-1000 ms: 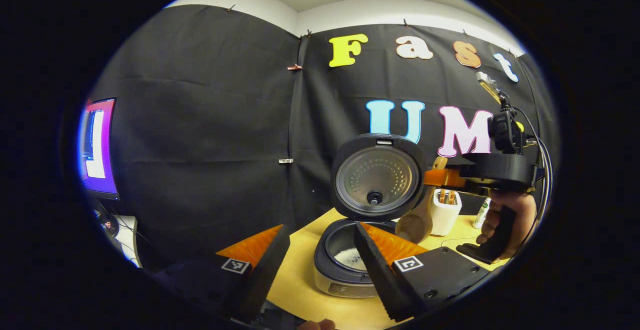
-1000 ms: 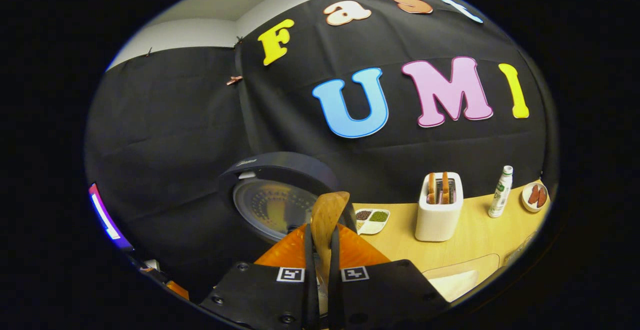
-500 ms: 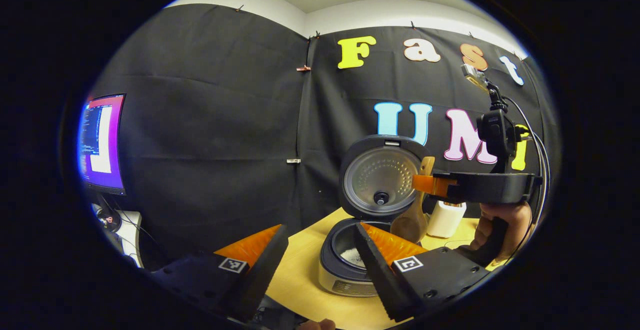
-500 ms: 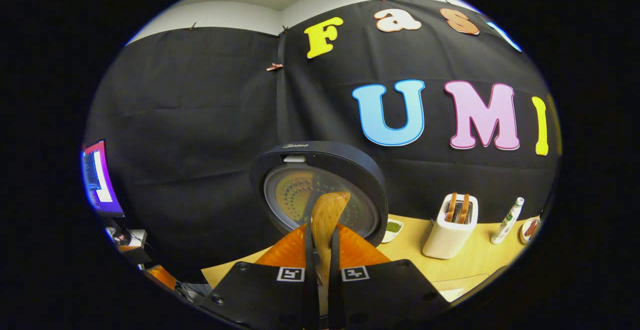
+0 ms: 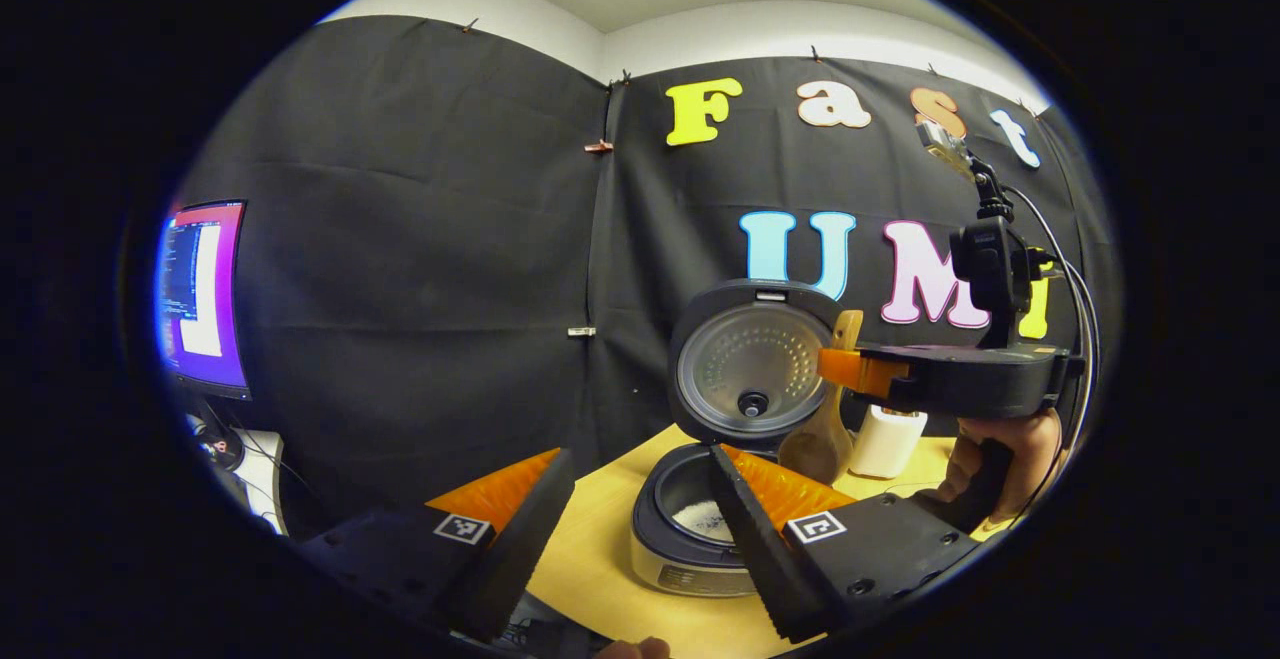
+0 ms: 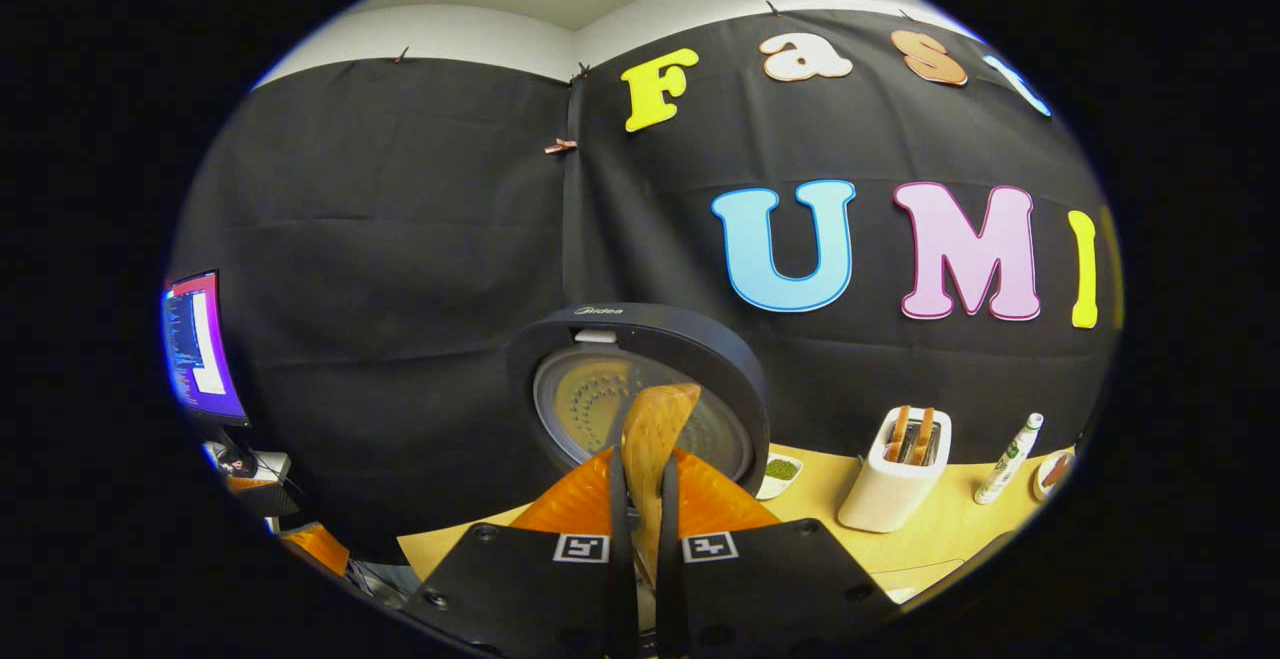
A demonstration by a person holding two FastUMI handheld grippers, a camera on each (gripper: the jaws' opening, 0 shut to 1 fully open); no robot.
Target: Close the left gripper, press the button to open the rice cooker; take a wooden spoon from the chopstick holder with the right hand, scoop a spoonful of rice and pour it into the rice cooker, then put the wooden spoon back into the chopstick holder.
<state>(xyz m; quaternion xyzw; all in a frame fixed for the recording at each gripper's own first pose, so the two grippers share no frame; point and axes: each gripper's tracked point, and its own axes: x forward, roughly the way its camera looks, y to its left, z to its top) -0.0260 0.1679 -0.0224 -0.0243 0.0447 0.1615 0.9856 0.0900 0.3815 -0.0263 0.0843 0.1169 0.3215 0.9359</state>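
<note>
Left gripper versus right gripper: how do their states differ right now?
The left gripper has its jaws spread wide with nothing between them; the right gripper is shut on the wooden spoon. The left gripper sits low, near the open rice cooker; in the left gripper view, the right gripper hangs higher, beside the raised lid. Both are hand-held.
</note>
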